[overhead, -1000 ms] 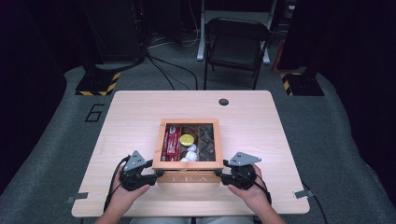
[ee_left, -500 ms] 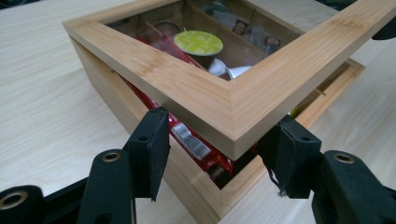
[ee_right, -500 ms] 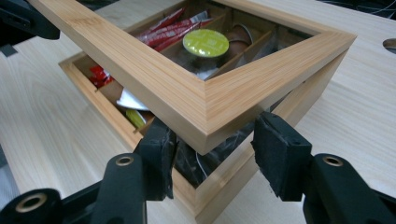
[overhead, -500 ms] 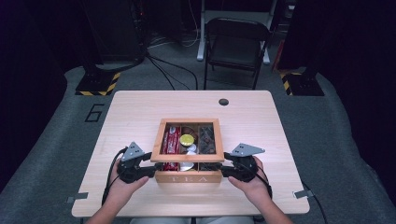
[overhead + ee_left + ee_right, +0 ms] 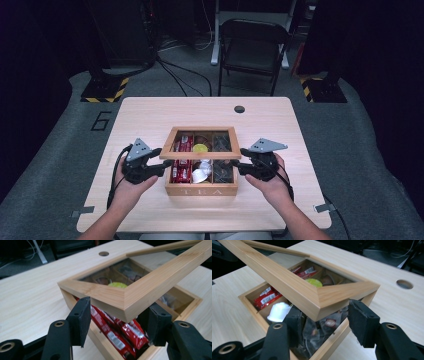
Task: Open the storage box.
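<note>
- The light wooden table (image 5: pixel 150 120) is cut off at its near edge, where the forearms come in.
- The wooden tea box (image 5: pixel 200 191) stands at the near middle of the table. It could be dragged or tipped if the lid were pulled towards one side.
- The wooden-framed, windowed lid (image 5: pixel 200 156) is tilted up at its near edge. It could fall shut if one corner slipped. The hinges on the far side are hidden.
- The jaws of the left gripper (image 5: pixel 162 167) stand about half open around the near left corner of the lid. Whether the pads press on it cannot be told.
- The right gripper (image 5: pixel 242 166) stands likewise at the near right corner. Its left jaw is partly hidden.
- The red sachets (image 5: pixel 117 335) and the white capsule (image 5: pixel 278 311) could be crushed under a dropped lid. The dark packets (image 5: pixel 319 335) are hard to read.
</note>
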